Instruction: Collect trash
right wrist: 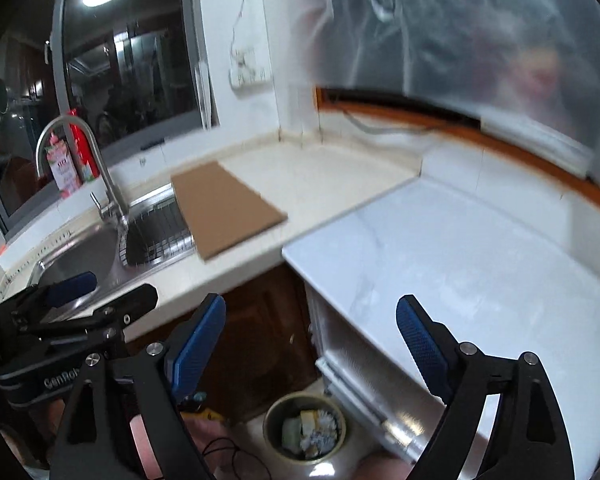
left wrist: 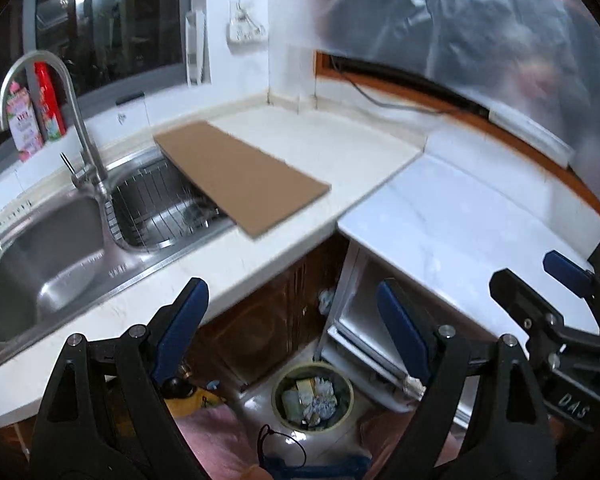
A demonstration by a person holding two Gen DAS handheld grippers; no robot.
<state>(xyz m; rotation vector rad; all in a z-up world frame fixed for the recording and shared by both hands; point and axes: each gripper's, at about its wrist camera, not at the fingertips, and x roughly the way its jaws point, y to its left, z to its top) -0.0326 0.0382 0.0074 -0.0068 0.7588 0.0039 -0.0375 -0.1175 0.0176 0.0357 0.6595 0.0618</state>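
Observation:
A round green trash bin [left wrist: 313, 396] stands on the floor below the counter corner, filled with crumpled paper and wrappers; it also shows in the right wrist view [right wrist: 305, 426]. My left gripper [left wrist: 292, 312] is open and empty, held above the bin at the counter's front edge. My right gripper [right wrist: 312, 328] is open and empty, also above the bin. The right gripper shows at the right of the left wrist view [left wrist: 540, 276], and the left gripper at the left of the right wrist view [right wrist: 100, 288]. A flat brown cardboard sheet [left wrist: 240, 176] lies on the counter, partly over the sink.
A double steel sink [left wrist: 60, 248] with a faucet [left wrist: 84, 152] sits at the left, bottles [left wrist: 36, 112] behind it. A white marble-look top [left wrist: 472, 232] is on the right. Brown cabinet doors [left wrist: 268, 320] are below the cream counter [left wrist: 324, 152].

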